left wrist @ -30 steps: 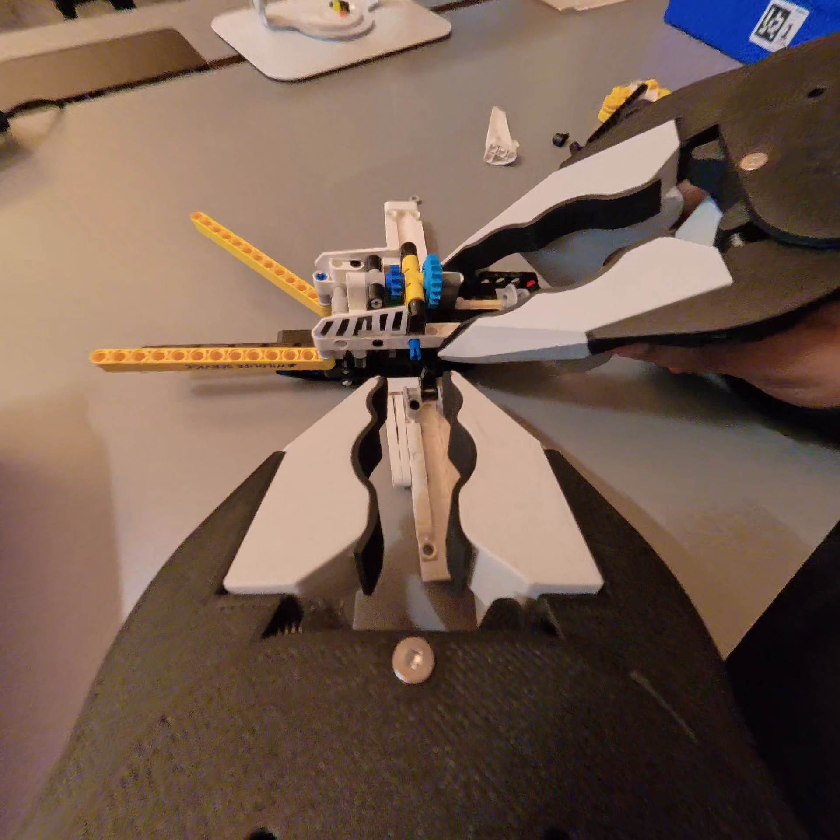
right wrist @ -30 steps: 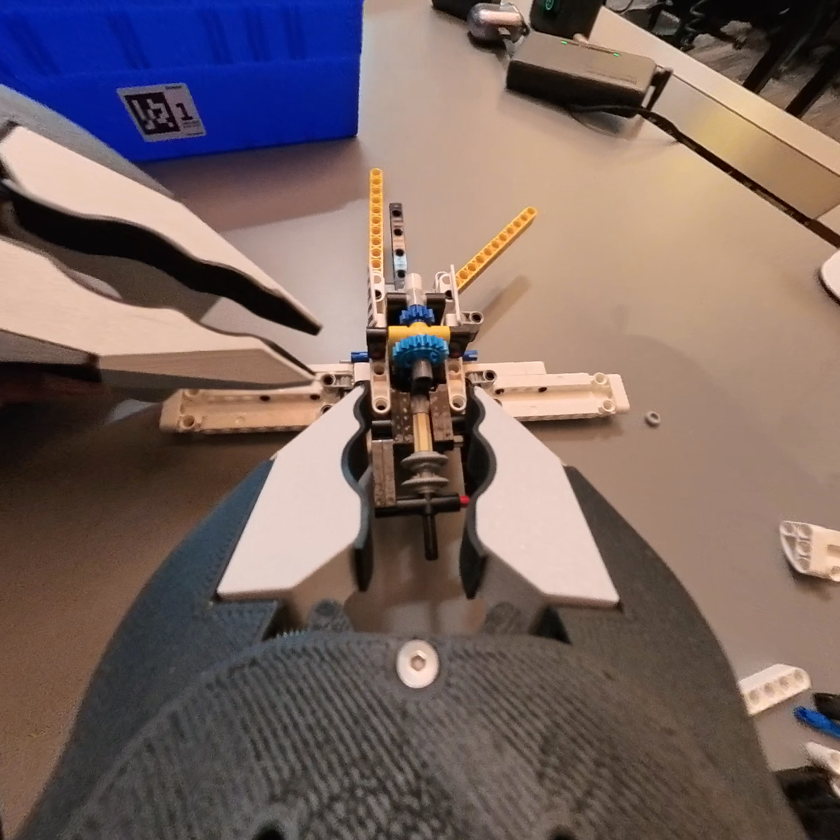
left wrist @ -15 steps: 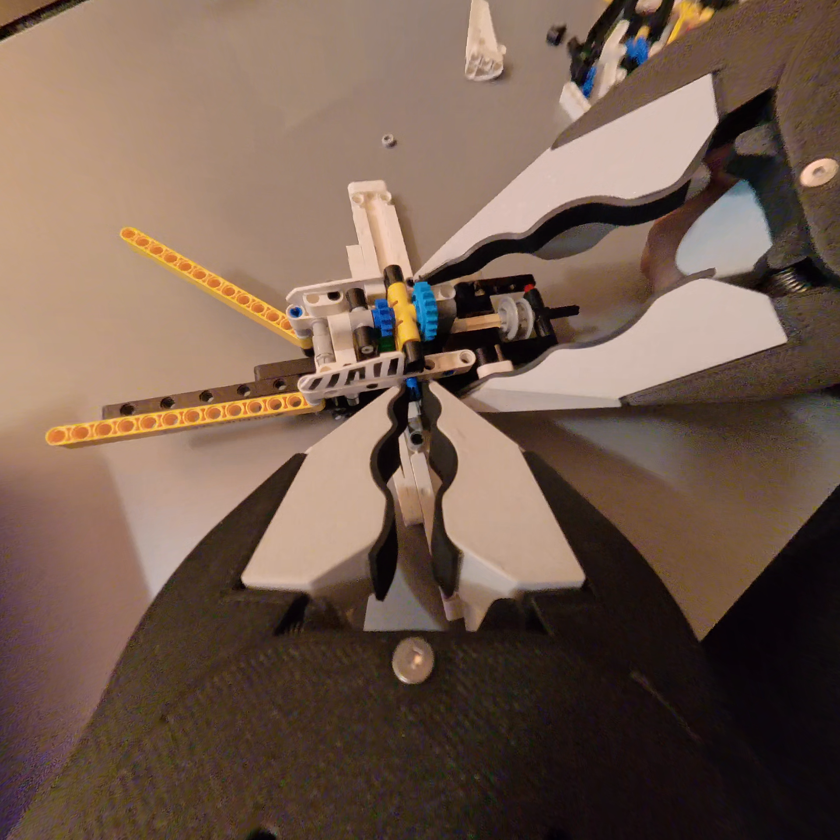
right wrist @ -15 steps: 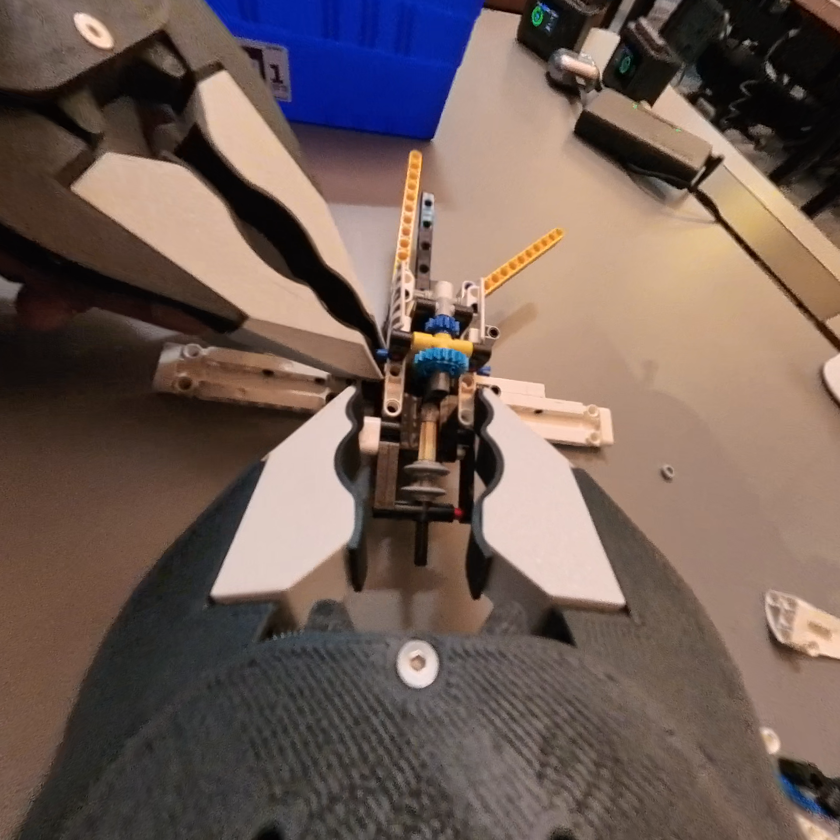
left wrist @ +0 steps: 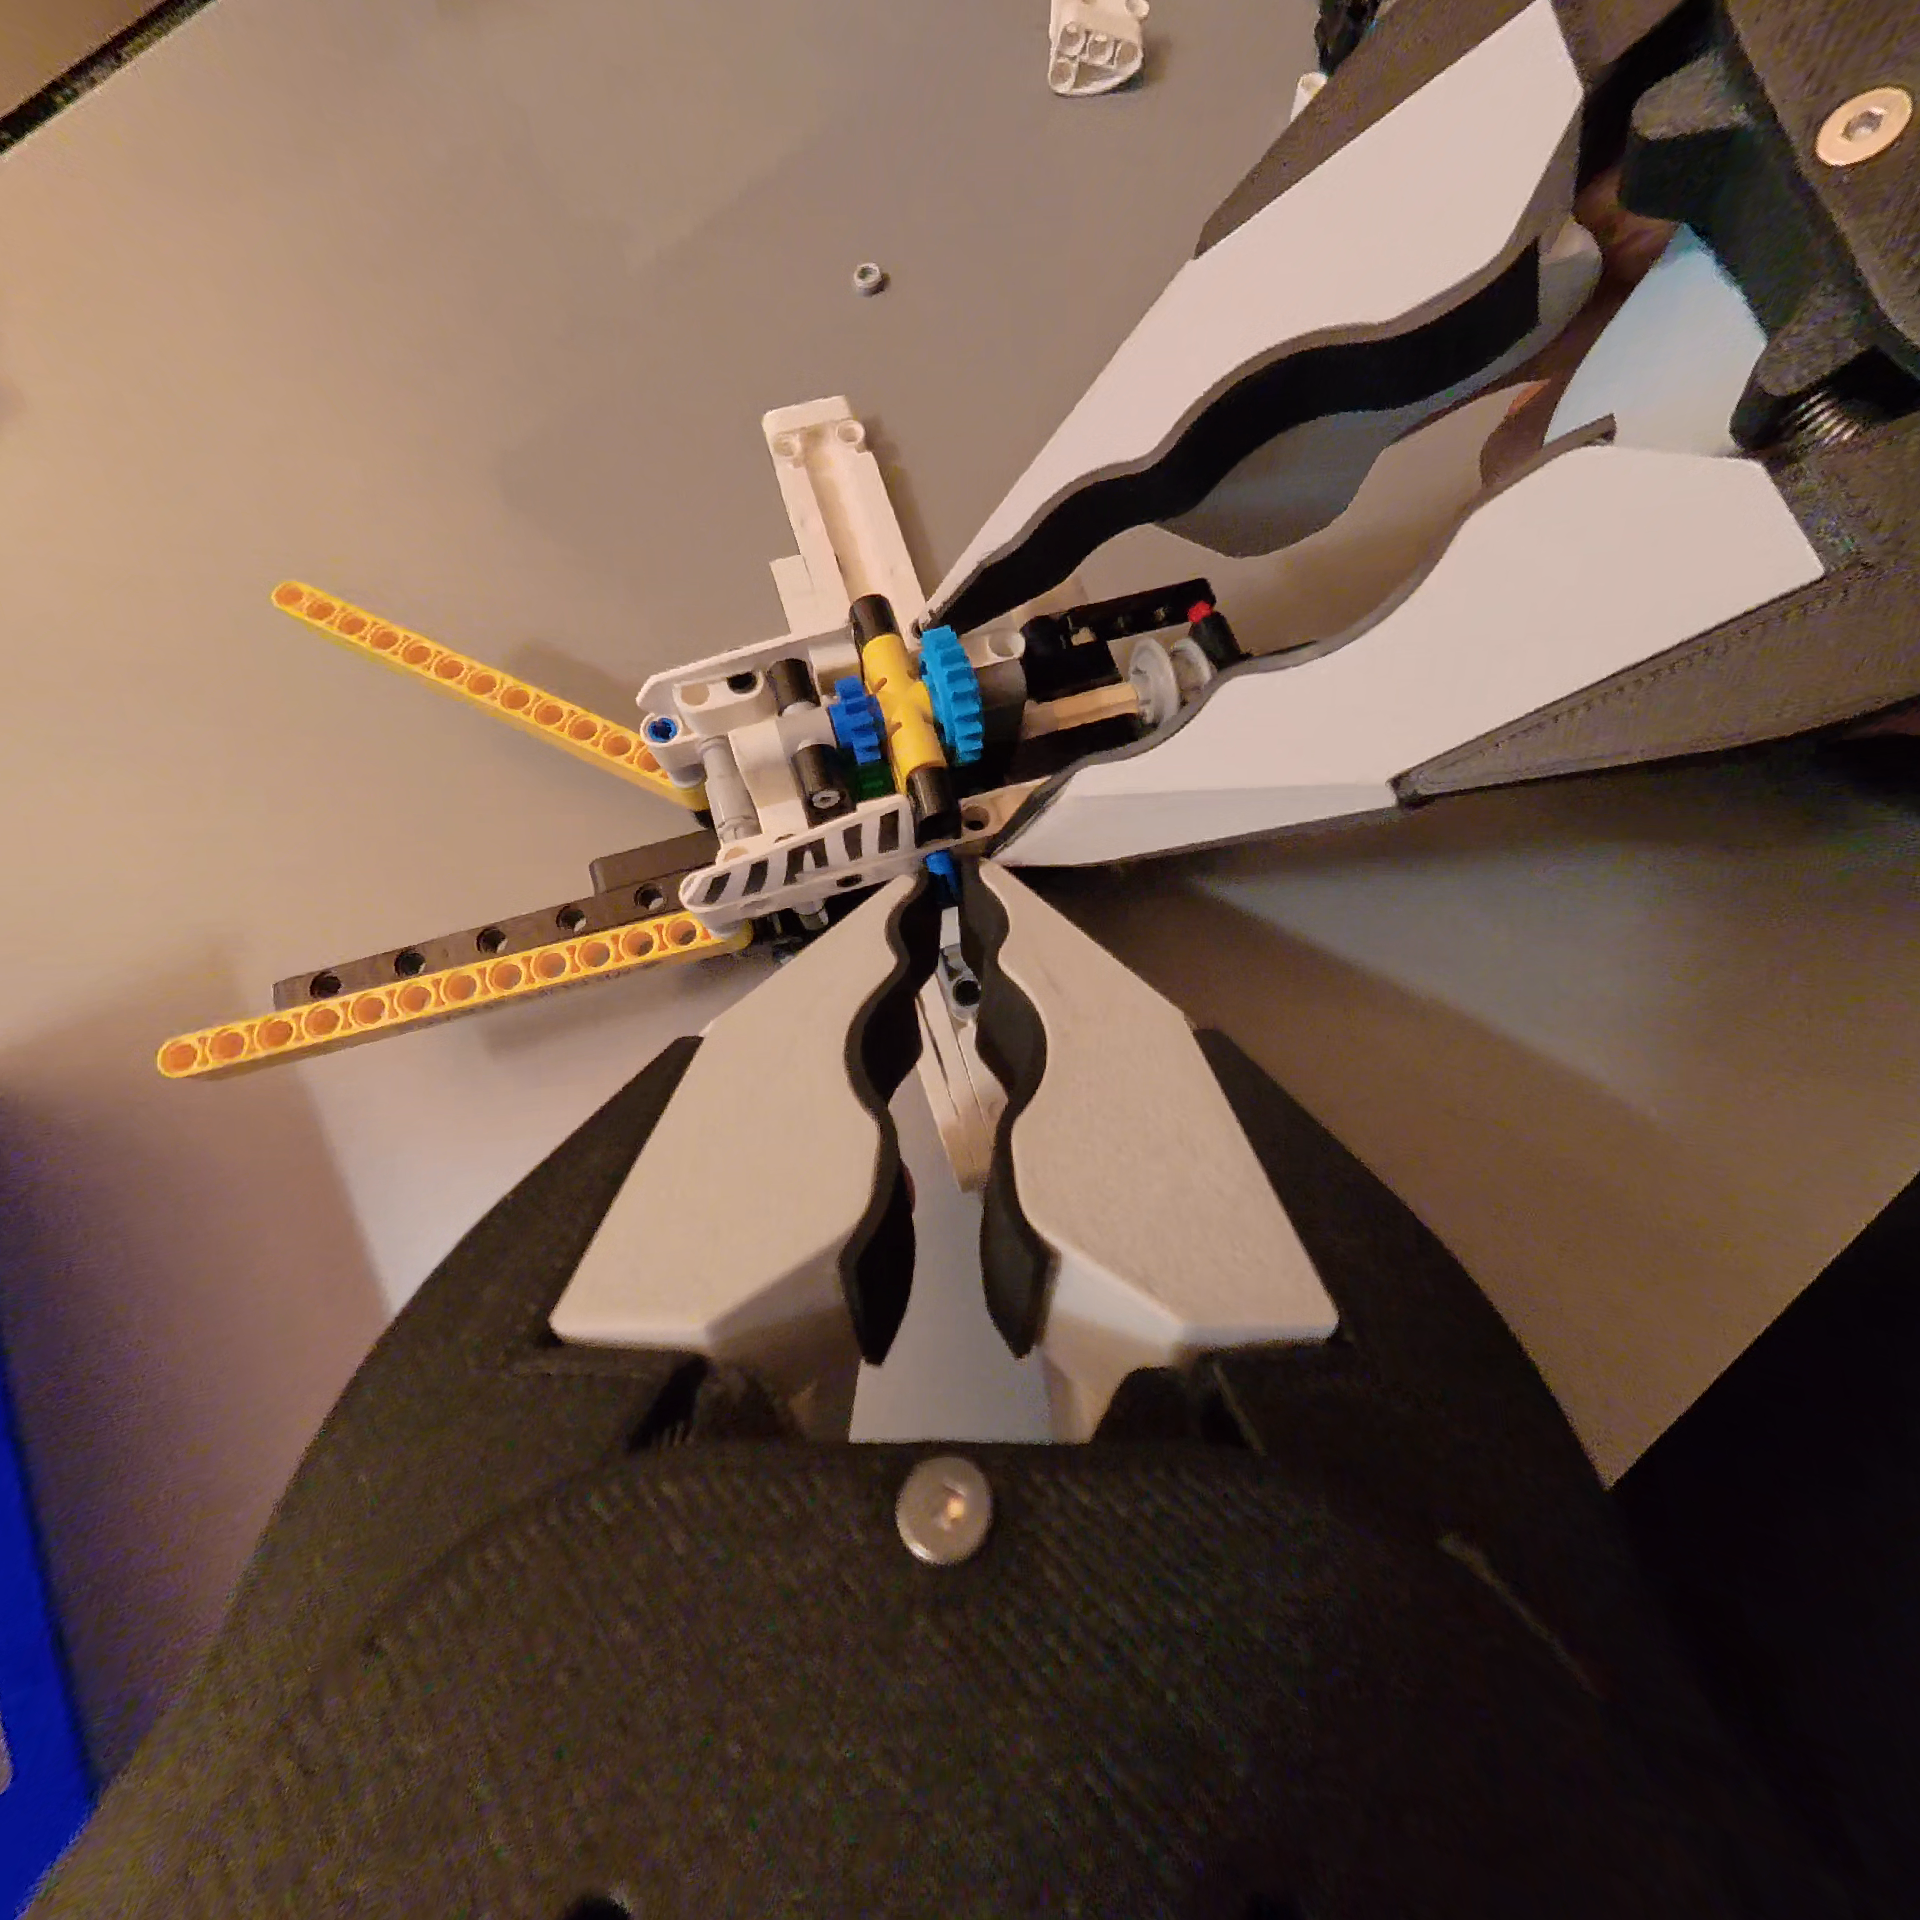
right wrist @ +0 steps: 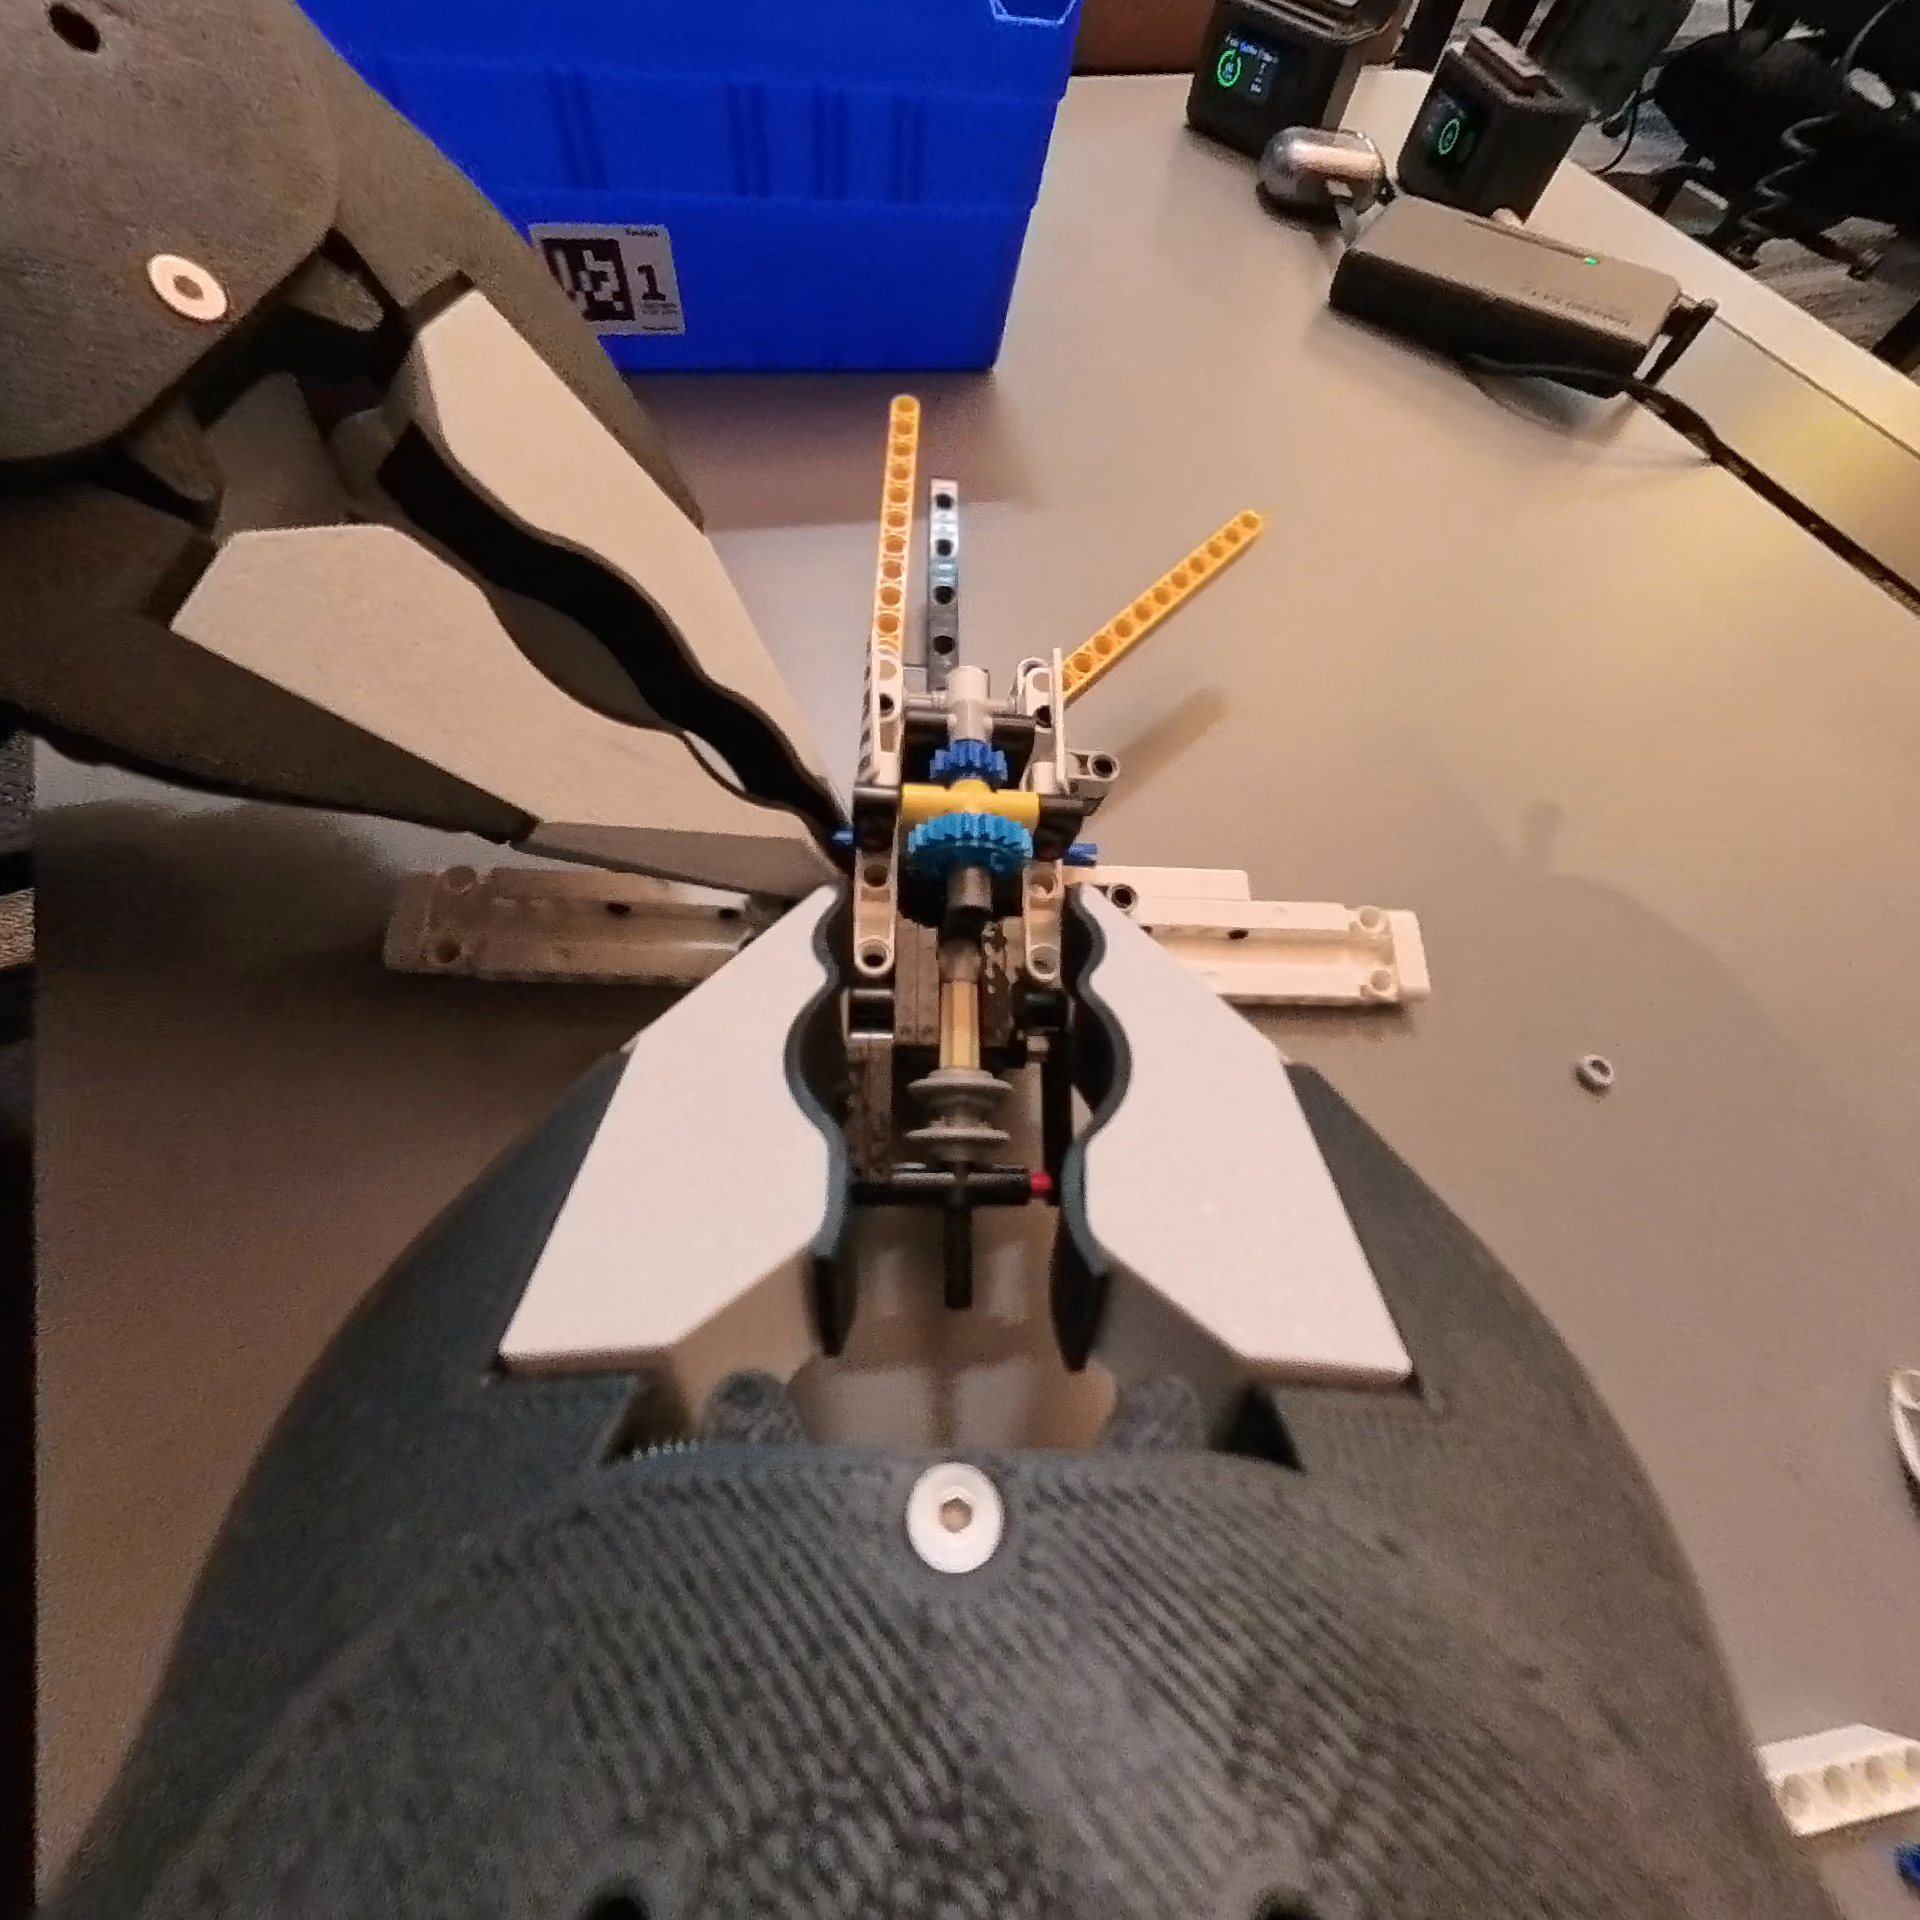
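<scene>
Ideally, the right gripper (right wrist: 956,935) clamps the toy model (right wrist: 956,883) squarely while the left gripper (left wrist: 940,883), pinching the blue pin (left wrist: 940,868), pulls straight.

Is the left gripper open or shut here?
Shut. The left gripper has its fingertips pinched on the small blue pin sticking out of the toy brick assembly.

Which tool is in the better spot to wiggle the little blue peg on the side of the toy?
Left. The left tool has its tips pinched on the blue peg. The right tool is busy hugging the toy from both sides, probably steadying it.
</scene>
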